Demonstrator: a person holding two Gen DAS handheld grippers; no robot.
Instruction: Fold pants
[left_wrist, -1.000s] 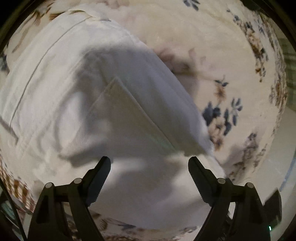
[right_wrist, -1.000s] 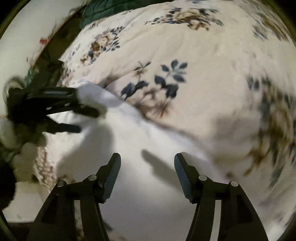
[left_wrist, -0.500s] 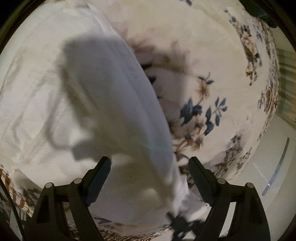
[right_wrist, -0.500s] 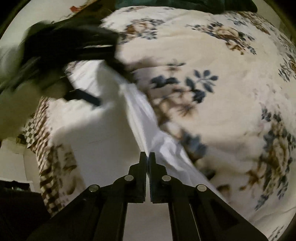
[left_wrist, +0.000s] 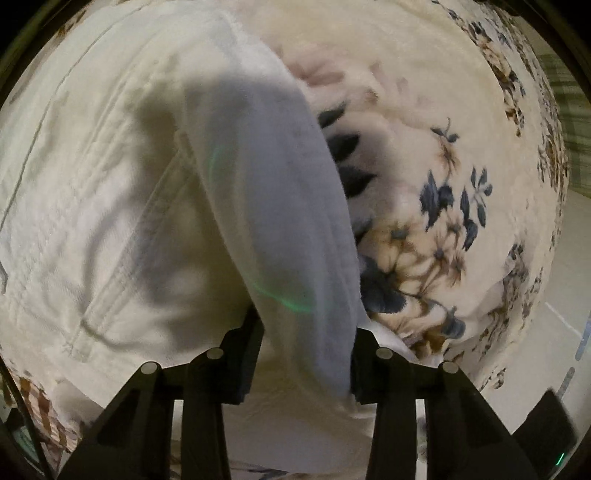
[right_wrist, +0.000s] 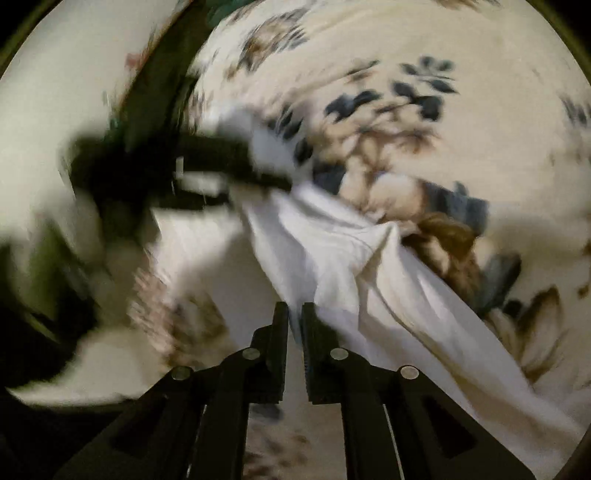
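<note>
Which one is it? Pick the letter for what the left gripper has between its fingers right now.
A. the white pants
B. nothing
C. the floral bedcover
A: in the left wrist view a fold of the white pants fills the gap of the left gripper.

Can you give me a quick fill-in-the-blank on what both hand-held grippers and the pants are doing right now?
1. The left hand-held gripper is closed on a fold of the ____ pants.
2. The pants lie on a bedspread printed with ____.
3. The right hand-held gripper has its fingers nearly ____, pinching the pants' edge.
4. In the right wrist view, the other hand-held gripper looks ____ from motion.

Missing words: white; flowers; closed; blurred
</note>
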